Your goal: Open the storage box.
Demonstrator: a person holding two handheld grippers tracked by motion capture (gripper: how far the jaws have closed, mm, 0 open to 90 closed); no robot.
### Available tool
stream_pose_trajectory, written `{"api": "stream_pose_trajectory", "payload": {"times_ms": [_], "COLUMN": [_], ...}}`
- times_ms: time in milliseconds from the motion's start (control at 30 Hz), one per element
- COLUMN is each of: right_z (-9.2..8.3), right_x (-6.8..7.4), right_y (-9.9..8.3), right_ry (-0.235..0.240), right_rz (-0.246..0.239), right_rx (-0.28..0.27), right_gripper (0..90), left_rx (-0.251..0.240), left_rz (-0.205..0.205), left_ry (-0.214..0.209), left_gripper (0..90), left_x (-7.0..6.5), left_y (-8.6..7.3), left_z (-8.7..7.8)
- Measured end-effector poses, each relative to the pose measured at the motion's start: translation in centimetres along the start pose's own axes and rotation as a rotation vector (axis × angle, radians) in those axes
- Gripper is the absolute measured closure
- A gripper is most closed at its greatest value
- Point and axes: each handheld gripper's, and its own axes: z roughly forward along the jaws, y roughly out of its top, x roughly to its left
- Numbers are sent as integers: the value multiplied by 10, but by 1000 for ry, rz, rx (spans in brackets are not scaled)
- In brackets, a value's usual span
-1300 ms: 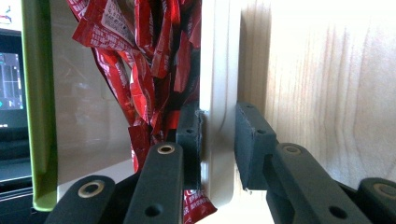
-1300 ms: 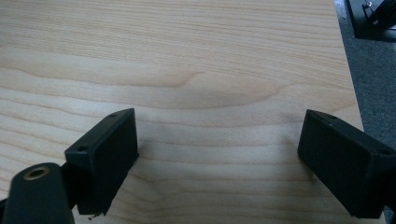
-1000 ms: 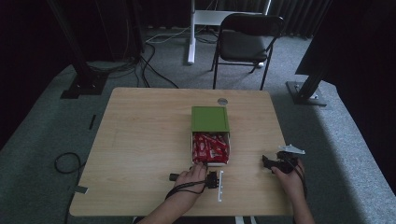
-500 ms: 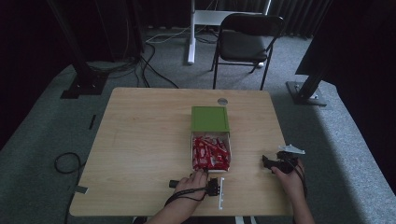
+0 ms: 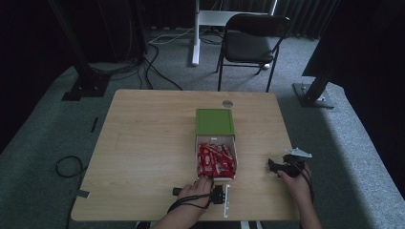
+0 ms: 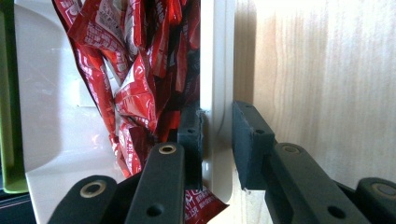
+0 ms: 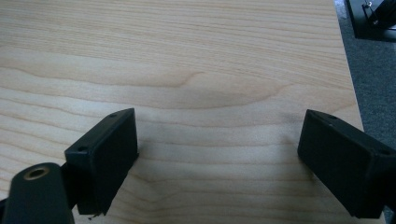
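Left gripper (image 6: 217,140) straddles the near wall of the white plastic drawer-style box (image 6: 215,56), one black jaw inside among the packets and the other outside against the rim, with a sliver of gap on the outer side; I would call it a grip on that wall rather than a firm clamp. In the high view the same gripper (image 5: 220,194) sits at the box's near end, close to the table's front edge.

Judging by how things lie, the white tray (image 5: 216,179) is already drawn well out from under its flat green lid or sleeve (image 5: 214,121), so the opening looks largely done. What remains, if anything, is a last bit of travel or letting go; the packets look untouched.

Inside, glossy red foil sachets (image 6: 135,88) lie heaped loosely and crumpled, crowding the gripped wall, with one corner poking out beneath the inner jaw. Smooth white floor shows on the far side of the tray.

Right gripper (image 7: 217,163) hovers with its jaws spread wide over bare light wooden table (image 7: 210,60), holding nothing. In the high view it (image 5: 282,166) rests well apart from the box, near the table's right edge.
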Motion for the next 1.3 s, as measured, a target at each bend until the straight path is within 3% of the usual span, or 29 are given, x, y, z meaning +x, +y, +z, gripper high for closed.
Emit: {"api": "stream_pose_trajectory", "payload": {"times_ms": [267, 367, 600, 900, 1133, 1233, 1300], "right_z": [0, 0, 0, 0, 0, 0, 0], "right_x": [0, 0, 0, 0, 0, 0, 0], "right_y": [0, 0, 0, 0, 0, 0, 0], "right_ry": [0, 0, 0, 0, 0, 0, 0], "right_rz": [0, 0, 0, 0, 0, 0, 0], "right_rx": [0, 0, 0, 0, 0, 0, 0], "right_gripper": [116, 116, 116, 116, 116, 116, 116], "left_rx": [-15, -5, -5, -37, -72, -124, -138], "left_rz": [-15, 7, 4, -31, -81, -155, -169], "left_ry": [-15, -13, -29, -72, -131, -173, -182], "left_gripper": [756, 756, 756, 693, 683, 683, 677], "left_x": [-1, -1, -1, 1, 9, 15, 17], "left_y": [0, 1, 1, -1, -6, -10, -11], "left_z": [-3, -4, -7, -10, -19, -25, -27]}}
